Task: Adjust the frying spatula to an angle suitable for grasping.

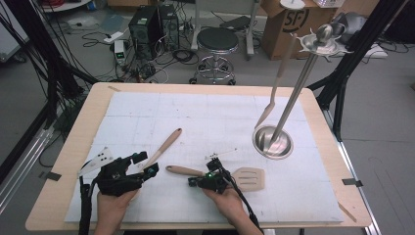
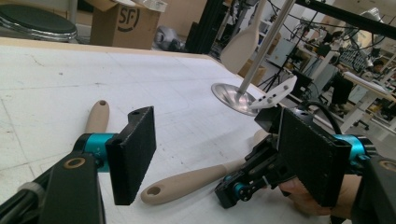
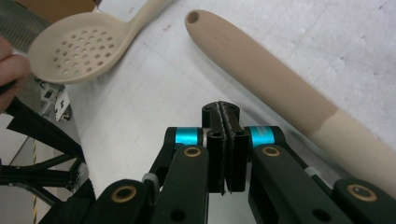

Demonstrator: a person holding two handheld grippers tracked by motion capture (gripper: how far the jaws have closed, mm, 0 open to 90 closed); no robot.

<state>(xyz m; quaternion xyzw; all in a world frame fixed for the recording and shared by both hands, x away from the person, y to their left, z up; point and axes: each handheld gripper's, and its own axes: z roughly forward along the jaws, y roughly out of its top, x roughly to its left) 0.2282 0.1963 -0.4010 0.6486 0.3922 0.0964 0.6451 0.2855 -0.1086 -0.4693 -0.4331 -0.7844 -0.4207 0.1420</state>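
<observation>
High view: the left claw [image 1: 143, 164] sits at the near left of the white-covered wooden desk [image 1: 205, 112], jaws apart, beside the beige skimmer spoon [image 1: 164, 146]; the right claw [image 1: 208, 180] rests over the handle of the beige slotted spatula [image 1: 235, 177], which lies flat near the desk's front centre; a steel utensil stand with round base [image 1: 272, 141] stands far right, a beige utensil [image 1: 276, 83] hanging from it.

Left gripper view: the left claw [image 2: 219, 154] is open, empty; the spatula handle [image 2: 196, 181] lies between and beyond its pads; the right claw [image 2: 247, 179] is beside that handle.

Right gripper view: the right claw [image 3: 225, 140] is closed on nothing; the spatula handle [image 3: 271, 79] lies just beside it; the perforated skimmer bowl [image 3: 77, 46] lies upper left.
</observation>
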